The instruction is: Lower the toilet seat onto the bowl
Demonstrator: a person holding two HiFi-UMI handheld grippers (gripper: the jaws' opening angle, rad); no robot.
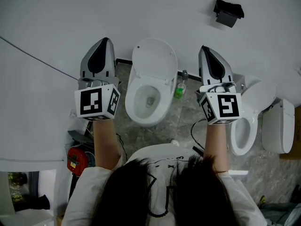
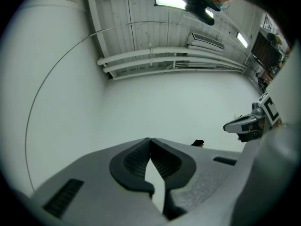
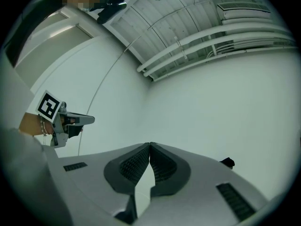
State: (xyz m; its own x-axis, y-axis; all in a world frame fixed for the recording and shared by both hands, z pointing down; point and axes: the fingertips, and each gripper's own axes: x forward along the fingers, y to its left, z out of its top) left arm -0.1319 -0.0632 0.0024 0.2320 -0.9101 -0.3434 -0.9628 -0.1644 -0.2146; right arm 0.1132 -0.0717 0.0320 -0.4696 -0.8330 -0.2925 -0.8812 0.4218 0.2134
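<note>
Jaws of the left gripper meet at their tips with nothing between them, and those of the right gripper are pressed together the same way, also empty. Both gripper views take in only a pale wall and ceiling, so neither tool is aimed at the fixture. They seem to be held level and parallel in a neutral carry, not in an approach.

From the head view, the toilet bowl sits in the gap between the left gripper and the right gripper, below both and touching neither. A white oval panel stands raised at the back of the bowl, leaning toward the wall. Its long axis runs from the hinge up to a free edge that points away from the person. I cannot tell whether this panel is the toilet seat together with its lid, or the lid alone above a seat already on the rim.

A second toilet stands outside the right jaws.
</note>
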